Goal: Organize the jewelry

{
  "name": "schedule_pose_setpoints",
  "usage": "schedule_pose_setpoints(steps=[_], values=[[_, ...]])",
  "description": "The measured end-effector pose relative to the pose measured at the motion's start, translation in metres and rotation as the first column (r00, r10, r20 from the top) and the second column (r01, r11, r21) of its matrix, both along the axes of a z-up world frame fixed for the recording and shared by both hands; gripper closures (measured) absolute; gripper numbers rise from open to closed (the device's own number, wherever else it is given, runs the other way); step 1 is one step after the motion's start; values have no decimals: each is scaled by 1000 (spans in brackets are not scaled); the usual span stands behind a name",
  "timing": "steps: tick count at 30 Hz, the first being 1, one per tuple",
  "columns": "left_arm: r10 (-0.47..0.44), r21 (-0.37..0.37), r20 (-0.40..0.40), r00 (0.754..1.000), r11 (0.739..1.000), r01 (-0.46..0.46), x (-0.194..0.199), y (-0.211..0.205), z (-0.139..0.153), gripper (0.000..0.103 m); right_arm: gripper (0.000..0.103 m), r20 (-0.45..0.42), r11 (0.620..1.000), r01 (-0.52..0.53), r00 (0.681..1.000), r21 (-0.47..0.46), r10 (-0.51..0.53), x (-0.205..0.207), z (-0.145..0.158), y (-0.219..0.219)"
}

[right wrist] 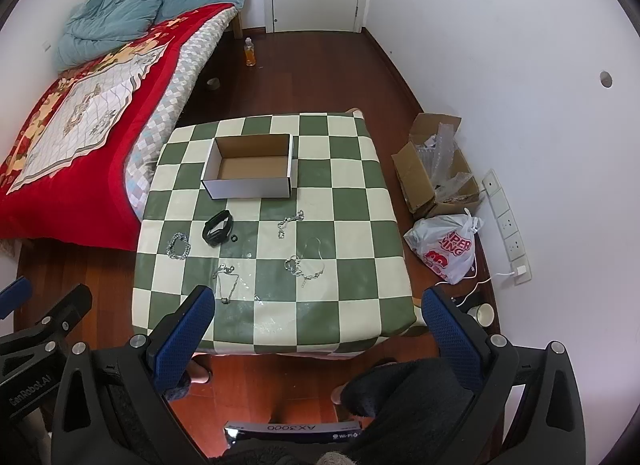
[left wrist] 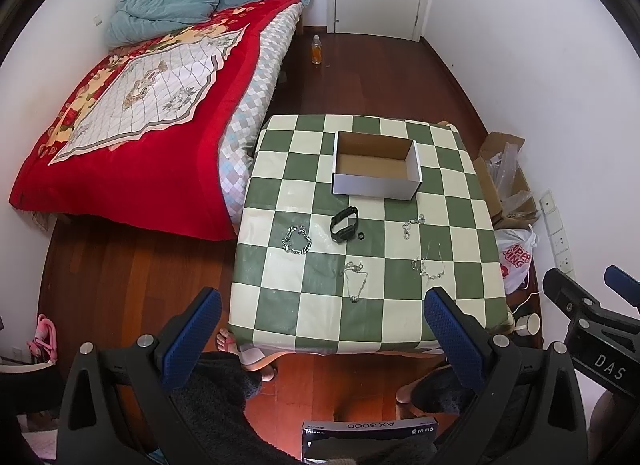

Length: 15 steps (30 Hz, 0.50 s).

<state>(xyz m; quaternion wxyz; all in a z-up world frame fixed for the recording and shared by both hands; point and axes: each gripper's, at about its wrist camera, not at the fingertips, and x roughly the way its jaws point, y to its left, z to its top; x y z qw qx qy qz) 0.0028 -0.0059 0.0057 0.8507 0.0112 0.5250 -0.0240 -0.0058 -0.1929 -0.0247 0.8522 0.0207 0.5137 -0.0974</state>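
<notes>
A low table with a green and cream checked cloth [left wrist: 280, 305] [right wrist: 352, 305] carries an empty white cardboard box [left wrist: 375, 186] [right wrist: 248, 188] at its far side. In front of the box lie a black watch band [left wrist: 343, 223] [right wrist: 218, 227], a small black ring [left wrist: 362, 235] [right wrist: 234, 239], a chunky silver chain bracelet [left wrist: 296, 240] [right wrist: 178, 245] and several thin silver chains [left wrist: 428, 263] [right wrist: 304, 265]. My left gripper [left wrist: 324, 297] hovers open well above the table's near edge, holding nothing. My right gripper [right wrist: 320, 297] is open and empty beside it.
A bed with a red blanket [left wrist: 120, 125] [right wrist: 72, 113] flanks the table's left. On the floor at right sit an open carton [right wrist: 436, 169], a plastic bag [right wrist: 448, 245], a paper cup [right wrist: 482, 313] and a wall socket strip [right wrist: 506, 221]. A bottle [left wrist: 316, 49] stands near the door. The person's feet show below.
</notes>
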Motion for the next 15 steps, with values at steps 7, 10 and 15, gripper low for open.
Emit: schedule_pose_setpoints(steps=[7, 10, 15], values=[[-3, -6, 10, 1000, 1000, 4, 0, -1, 7, 0, 0, -3, 1000, 1, 1000, 0, -1, 1, 1, 0], [-6, -10, 9, 1000, 1000, 6, 0, -2, 7, 0, 0, 1, 1000, 0, 1000, -4, 0, 0, 1, 0], [-10, -13, 10, 1000, 1000, 10, 0, -4, 9, 0, 0, 3, 1000, 0, 1000, -7, 0, -1, 3, 0]])
